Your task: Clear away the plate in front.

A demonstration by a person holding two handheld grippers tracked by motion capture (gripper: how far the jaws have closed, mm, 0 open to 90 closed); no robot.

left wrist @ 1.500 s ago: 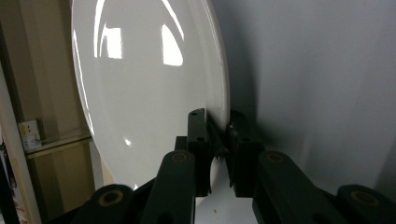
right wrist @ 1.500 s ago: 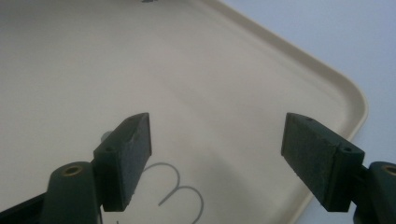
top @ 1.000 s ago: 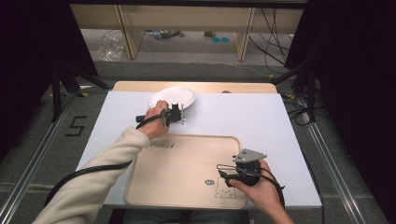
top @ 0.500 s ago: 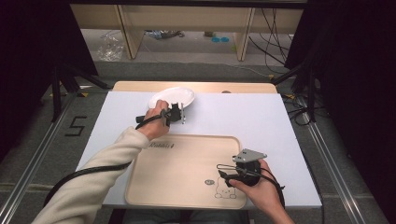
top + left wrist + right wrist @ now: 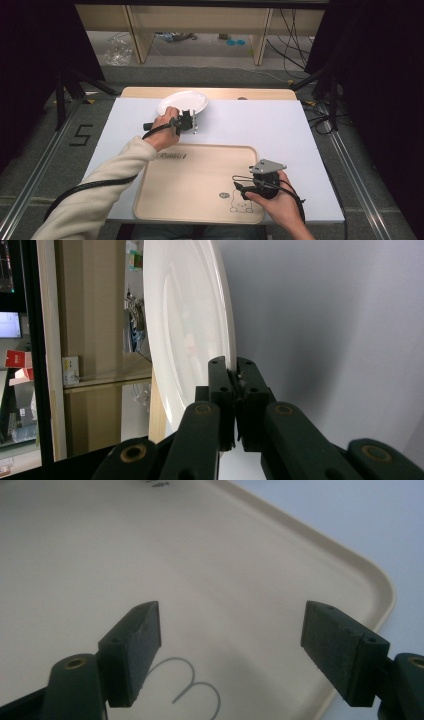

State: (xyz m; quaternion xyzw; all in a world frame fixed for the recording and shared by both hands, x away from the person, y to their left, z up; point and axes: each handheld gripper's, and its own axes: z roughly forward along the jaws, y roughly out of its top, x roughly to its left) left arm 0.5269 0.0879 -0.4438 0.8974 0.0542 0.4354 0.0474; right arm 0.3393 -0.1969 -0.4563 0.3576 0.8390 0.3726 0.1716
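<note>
Plate (image 5: pixel 183 102), white and round, sits at the far edge of the white table (image 5: pixel 280 130), partly over the wooden strip behind it. The left gripper (image 5: pixel 192 122) has it by the near rim: in the left gripper view the two black jaws are pressed tight together on the thin edge of the plate (image 5: pixel 190 325), which fills the left half of that picture beside the pale table surface. From the high view I would say the plate's near side is lifted a little off the table, though at this distance that is hard to be sure of. The person's left hand (image 5: pixel 164 131) wraps the gripper's body, cream sleeve and black cable trailing back toward the near edge.

Nearer the person lies a beige tray (image 5: pixel 195 182), flat on the table, with a small cartoon figure printed in its near right corner. The right gripper (image 5: pixel 239 186) hovers over that corner, held in the right hand (image 5: pixel 280 202), a grey three-cornered plate on top of it. Its jaws stand wide apart with nothing between them; the right gripper view looks down between them onto the bare tray (image 5: pixel 210 565) and its rounded rim. Plate and tray are well apart.
</note>
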